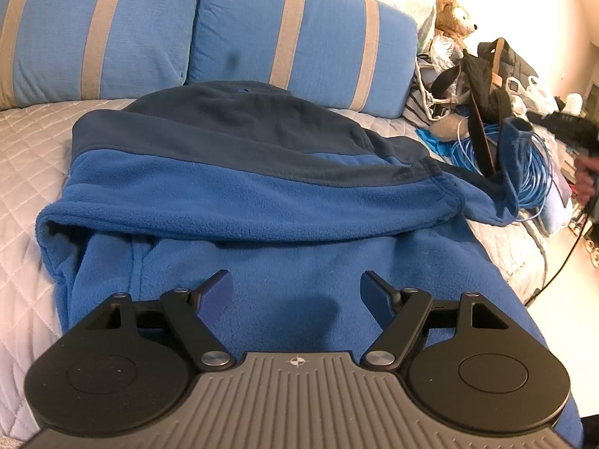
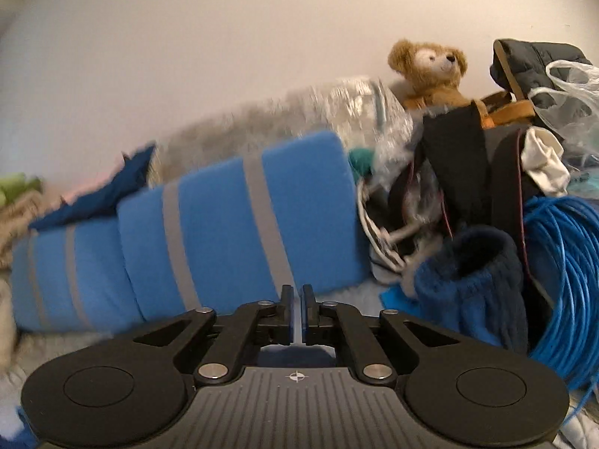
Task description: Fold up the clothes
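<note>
A blue fleece jacket (image 1: 262,202) with a navy upper part lies spread on the quilted bed; one sleeve is folded across its middle. Its other sleeve (image 1: 513,157) trails off to the right over the cable coil, and its cuff stands open in the right wrist view (image 2: 471,280). My left gripper (image 1: 295,292) is open and empty, low over the jacket's lower part. My right gripper (image 2: 297,316) is shut with nothing visible between its pads, left of the sleeve cuff. In the left wrist view the right gripper is a dark blur at the far right (image 1: 572,127).
Two blue pillows with grey stripes (image 1: 299,37) lean at the head of the bed (image 1: 22,172). A coil of blue cable (image 2: 561,262), black bags (image 2: 468,172), plastic bags and a teddy bear (image 2: 430,75) crowd the bed's right side.
</note>
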Motion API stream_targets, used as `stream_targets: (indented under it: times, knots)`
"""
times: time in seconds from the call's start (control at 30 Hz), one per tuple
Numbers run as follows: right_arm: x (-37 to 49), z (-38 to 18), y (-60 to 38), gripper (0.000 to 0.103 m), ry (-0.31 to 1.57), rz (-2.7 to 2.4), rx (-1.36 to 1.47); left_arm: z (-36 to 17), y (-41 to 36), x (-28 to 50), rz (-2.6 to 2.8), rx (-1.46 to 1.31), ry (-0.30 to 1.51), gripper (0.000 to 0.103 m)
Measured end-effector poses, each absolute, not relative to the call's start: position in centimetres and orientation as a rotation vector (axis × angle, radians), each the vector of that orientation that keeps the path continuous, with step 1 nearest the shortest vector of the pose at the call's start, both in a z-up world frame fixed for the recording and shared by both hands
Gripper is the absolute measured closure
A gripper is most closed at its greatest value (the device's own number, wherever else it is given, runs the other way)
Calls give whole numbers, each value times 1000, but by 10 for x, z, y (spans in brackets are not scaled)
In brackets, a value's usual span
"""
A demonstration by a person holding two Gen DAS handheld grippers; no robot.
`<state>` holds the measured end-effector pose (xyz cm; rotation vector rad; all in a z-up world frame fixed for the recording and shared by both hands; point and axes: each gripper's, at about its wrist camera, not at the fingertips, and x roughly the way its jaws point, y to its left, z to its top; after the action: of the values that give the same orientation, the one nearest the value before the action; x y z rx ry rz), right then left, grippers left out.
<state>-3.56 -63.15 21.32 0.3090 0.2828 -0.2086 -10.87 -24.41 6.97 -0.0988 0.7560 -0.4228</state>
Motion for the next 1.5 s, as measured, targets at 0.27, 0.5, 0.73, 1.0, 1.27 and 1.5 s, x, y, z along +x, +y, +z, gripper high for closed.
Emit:
stream_targets:
  times: [0.27, 0.5, 0.73, 1.0, 1.27, 1.5]
  knots:
    - [-34, 160, -635, 34, 463, -285, 263, 70, -243, -108, -427, -110, 754, 28]
    - [-10, 115, -619, 31, 602, -352, 41, 70, -243, -108, -426, -111, 755, 28]
    - [44, 91, -605, 32, 660, -443, -244, 70, -244, -108, -424, -114, 758, 28]
    - [113, 43, -608, 35, 818, -593, -615, 69, -243, -105, -424, -128, 765, 28]
    - [102, 79, -619, 92, 678, -624, -522, 69, -241, -104, -426, -141, 764, 28]
    - [43, 164, -580, 91, 476, -292, -342, 69, -241, -105, -425, -139, 762, 28]
